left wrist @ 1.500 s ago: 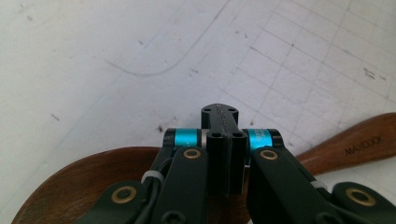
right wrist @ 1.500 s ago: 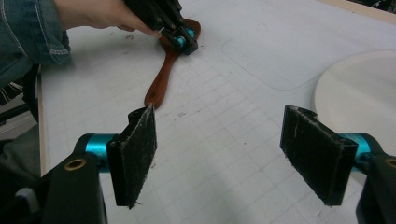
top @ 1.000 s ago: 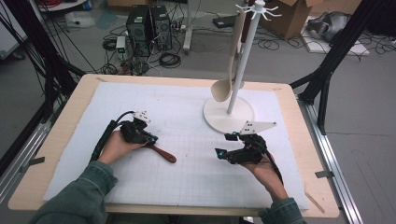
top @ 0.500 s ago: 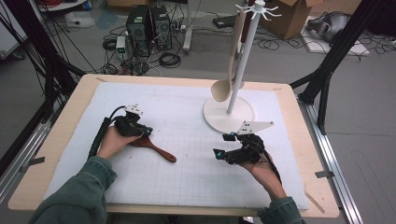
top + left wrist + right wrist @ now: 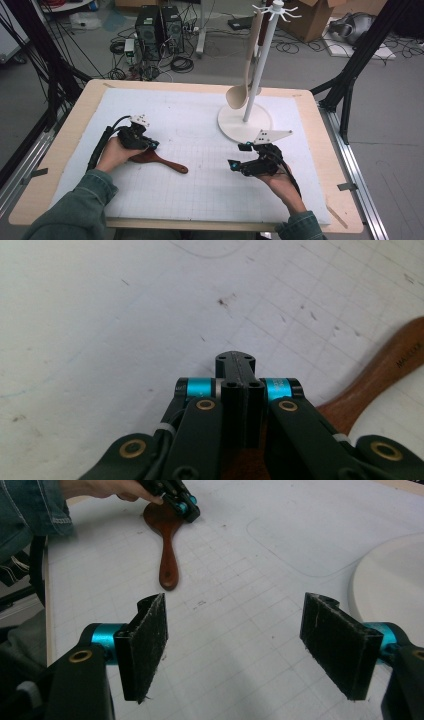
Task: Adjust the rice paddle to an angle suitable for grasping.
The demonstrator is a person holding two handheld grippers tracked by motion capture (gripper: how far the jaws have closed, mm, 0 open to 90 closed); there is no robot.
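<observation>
Nearest the person, the right gripper (image 5: 239, 159) is held low over the mat with its jaws standing wide apart and nothing between them, as the right gripper view shows. To the left, the left gripper (image 5: 149, 145) is seen with its jaws brought fully together over the broad end of a dark wooden spatula (image 5: 165, 162), which lies flat on the mat with its narrow handle pointing toward the middle of the table; in the left gripper view the brown wood (image 5: 385, 371) runs under the closed jaws, but whether it is pinched or merely pressed on cannot be told. The spatula is judged to be light, stiff and hard, with a smooth finished surface that could slide under the pads; being thin and flat against the mat, it is likely best taken at an edge of the broad end or along the handle (image 5: 168, 572), where the pads can span its width. The white gridded mat (image 5: 190, 190) appears firm and slightly marked, laid on a pale wooden table (image 5: 60, 150). Farther off, a white stand (image 5: 260, 65) rises from a round base, and a pale wooden spoon (image 5: 242, 75) hangs from it. Beyond the table, computer towers (image 5: 160, 27), cables and cardboard boxes are seen on the grey floor.
</observation>
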